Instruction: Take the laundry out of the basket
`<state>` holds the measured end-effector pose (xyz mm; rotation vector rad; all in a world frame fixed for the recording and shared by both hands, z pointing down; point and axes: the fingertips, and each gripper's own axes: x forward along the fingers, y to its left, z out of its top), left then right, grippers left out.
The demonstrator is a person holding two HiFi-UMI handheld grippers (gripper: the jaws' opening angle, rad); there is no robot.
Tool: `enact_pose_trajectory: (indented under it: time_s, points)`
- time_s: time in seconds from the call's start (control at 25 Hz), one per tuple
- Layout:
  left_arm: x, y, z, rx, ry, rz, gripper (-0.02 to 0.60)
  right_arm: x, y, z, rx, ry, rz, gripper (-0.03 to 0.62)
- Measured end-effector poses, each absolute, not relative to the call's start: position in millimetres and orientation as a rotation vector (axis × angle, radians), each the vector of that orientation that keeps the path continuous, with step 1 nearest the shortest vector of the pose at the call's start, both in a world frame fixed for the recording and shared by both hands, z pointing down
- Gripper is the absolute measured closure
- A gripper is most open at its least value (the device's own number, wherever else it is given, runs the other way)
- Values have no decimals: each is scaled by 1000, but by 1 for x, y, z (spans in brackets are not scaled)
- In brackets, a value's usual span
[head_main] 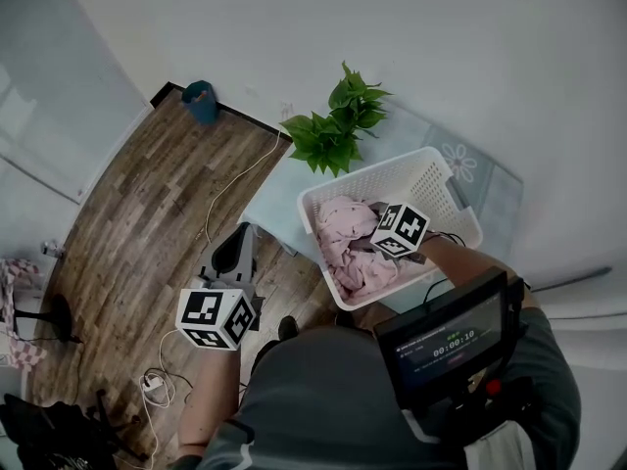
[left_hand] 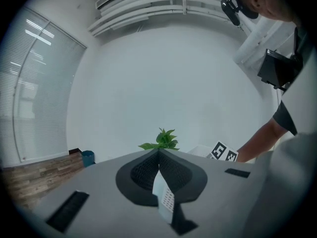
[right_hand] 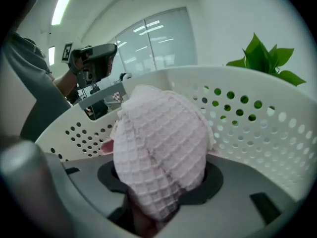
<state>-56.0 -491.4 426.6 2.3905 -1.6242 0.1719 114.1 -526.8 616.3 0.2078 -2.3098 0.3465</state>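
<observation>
A white perforated laundry basket [head_main: 431, 160] stands on a pale table, holding crumpled pink laundry [head_main: 348, 233]. My right gripper [head_main: 370, 227] reaches down into it from the near side. In the right gripper view its jaws are shut on a bunched pink waffle-weave cloth [right_hand: 161, 152], which is lifted to about the height of the basket wall [right_hand: 247, 113] and hides the fingertips. My left gripper [head_main: 242, 231] hangs over the wooden floor left of the basket. Its jaws [left_hand: 159, 152] are shut with nothing held, and it points level toward the plant.
A green potted plant [head_main: 338, 125] stands just behind the basket. A blue bin [head_main: 200, 101] sits at the far end of the wooden floor [head_main: 147, 213]. Cables and a power strip [head_main: 157, 385] lie on the floor near the person's feet. A small screen [head_main: 446, 346] hangs at the person's chest.
</observation>
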Motion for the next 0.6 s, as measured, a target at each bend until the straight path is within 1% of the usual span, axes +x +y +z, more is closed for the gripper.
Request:
enact_pose_trajectory:
  time_s: [0.6]
  points:
    - [-38, -484, 403, 2400, -1666, 166, 580, 133, -519, 476, 286, -2706, 163, 341]
